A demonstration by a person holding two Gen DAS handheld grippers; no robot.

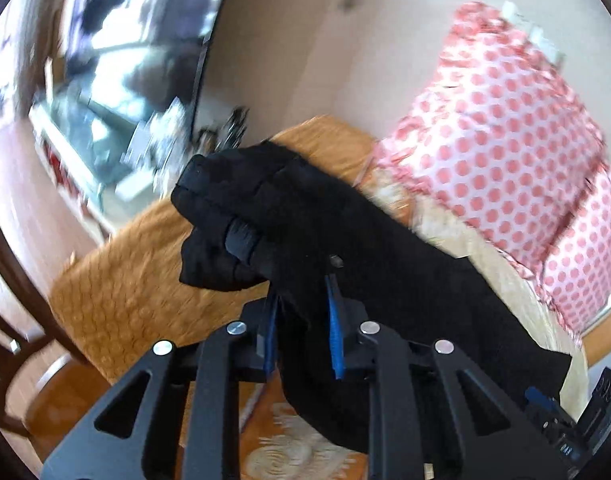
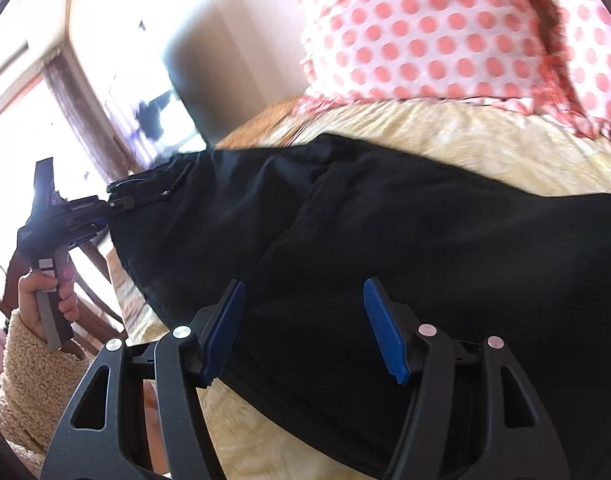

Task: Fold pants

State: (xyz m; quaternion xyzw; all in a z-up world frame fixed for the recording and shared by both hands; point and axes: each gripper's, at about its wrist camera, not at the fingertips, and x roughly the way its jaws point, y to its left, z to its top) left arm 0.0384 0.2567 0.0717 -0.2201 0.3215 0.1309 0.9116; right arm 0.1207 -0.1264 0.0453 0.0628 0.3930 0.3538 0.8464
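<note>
On the bed, your left gripper is pinching a bunch of the black pants, lifting it off the orange-and-cream bedspread

Your right gripper hangs spread wide with trouser cloth between its blue pads, no squeeze that I can see; the rest of the pants lies across the bedspread below the polka-dot pillow. Watch that left grip: it has only a small gathered wad, so a hard pull could slip it out, and with your right not clamped the leg may drag and crease the fold
</note>
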